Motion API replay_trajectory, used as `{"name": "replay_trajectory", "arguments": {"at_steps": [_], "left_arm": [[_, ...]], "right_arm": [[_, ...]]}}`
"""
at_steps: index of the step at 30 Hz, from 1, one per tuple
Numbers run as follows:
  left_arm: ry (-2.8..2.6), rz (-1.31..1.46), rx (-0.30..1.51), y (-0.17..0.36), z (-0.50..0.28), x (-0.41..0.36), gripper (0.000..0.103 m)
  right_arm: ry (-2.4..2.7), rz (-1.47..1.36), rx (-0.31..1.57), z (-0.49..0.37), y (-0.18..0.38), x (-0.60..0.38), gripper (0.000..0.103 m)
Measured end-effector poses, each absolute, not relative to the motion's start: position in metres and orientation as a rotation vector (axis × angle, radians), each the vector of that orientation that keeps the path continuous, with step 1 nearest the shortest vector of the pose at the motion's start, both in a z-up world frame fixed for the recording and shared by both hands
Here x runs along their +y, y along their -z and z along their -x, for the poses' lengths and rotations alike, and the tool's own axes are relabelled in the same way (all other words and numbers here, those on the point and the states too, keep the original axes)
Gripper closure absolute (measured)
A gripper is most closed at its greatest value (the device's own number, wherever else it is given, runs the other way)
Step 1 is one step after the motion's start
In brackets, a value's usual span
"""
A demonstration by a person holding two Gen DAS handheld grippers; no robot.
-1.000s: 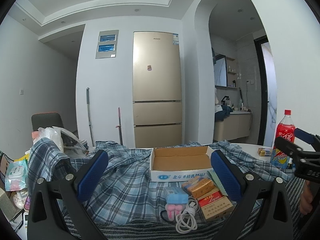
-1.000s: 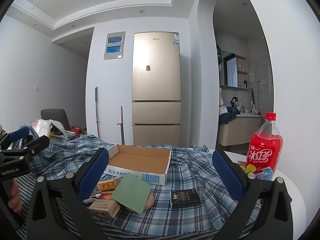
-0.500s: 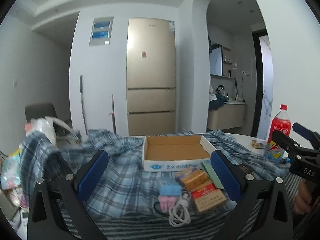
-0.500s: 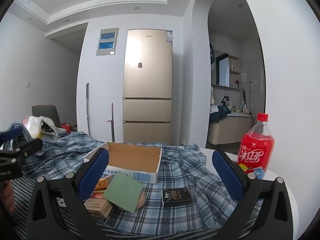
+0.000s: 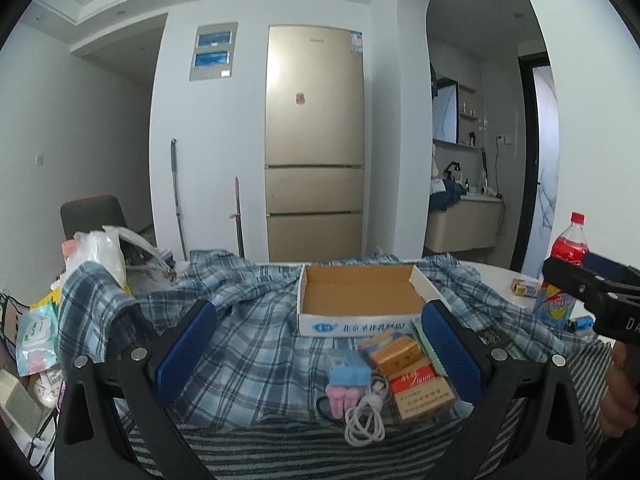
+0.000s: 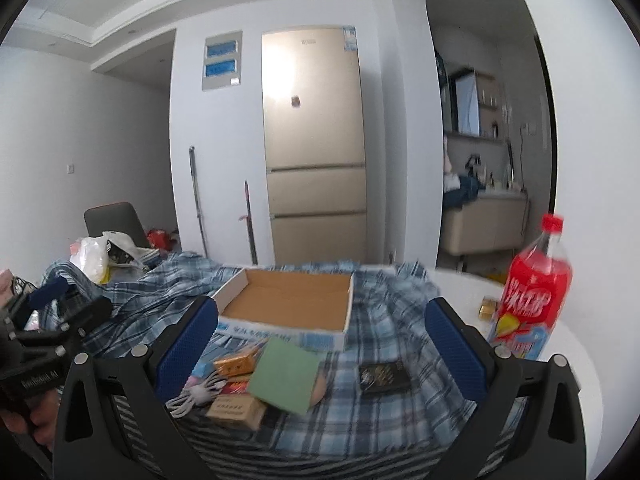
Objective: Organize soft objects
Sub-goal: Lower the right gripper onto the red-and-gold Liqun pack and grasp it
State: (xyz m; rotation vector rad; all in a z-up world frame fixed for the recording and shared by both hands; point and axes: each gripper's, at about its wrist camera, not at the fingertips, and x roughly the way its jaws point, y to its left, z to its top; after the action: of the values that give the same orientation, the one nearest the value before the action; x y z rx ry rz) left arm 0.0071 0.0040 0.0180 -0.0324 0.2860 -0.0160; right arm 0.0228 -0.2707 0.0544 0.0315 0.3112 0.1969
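A blue plaid shirt (image 5: 248, 344) lies spread over the table; it also shows in the right wrist view (image 6: 384, 412). On it stands an empty cardboard box (image 5: 360, 304), also in the right wrist view (image 6: 288, 304). In front of the box lie cigarette packs (image 5: 416, 384), a blue and pink soft item (image 5: 344, 380), a white cable (image 5: 366, 416) and a green sponge (image 6: 284, 376). My left gripper (image 5: 320, 352) is open and empty above the shirt. My right gripper (image 6: 320, 352) is open and empty above the small items.
A red drink bottle (image 6: 532, 292) stands at the right on the white table (image 6: 560, 344). A black pack (image 6: 384, 376) lies on the shirt. Plastic bags (image 5: 100, 252) and wipes (image 5: 36, 332) sit at the left. A fridge (image 5: 316, 140) stands behind.
Both grippers shifted slightly; the right wrist view has swung a little and is blurred. Nothing on the table has moved, and both grippers stay open.
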Motion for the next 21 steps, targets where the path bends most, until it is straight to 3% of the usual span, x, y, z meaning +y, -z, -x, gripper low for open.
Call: {"name": "replay_trajectory", "arguments": {"at_steps": [9, 12, 18, 21], "left_arm": [[0.020, 0.071, 0.464, 0.004, -0.019, 0.024, 0.000], [0.039, 0.091, 0.502, 0.016, -0.025, 0.032, 0.000], [0.074, 0.170, 0.574, 0.034, -0.040, 0.044, 0.010], [0.087, 0.181, 0.593, 0.038, -0.043, 0.045, 0.017]], "right_arm": [[-0.226, -0.013, 0.510, -0.040, -0.017, -0.223, 0.005], [-0.259, -0.016, 0.637, -0.054, 0.002, -0.212, 0.016], [-0.265, -0.001, 0.759, -0.068, 0.028, -0.196, 0.020], [-0.302, 0.031, 0.837, -0.072, 0.040, -0.184, 0.028]]}}
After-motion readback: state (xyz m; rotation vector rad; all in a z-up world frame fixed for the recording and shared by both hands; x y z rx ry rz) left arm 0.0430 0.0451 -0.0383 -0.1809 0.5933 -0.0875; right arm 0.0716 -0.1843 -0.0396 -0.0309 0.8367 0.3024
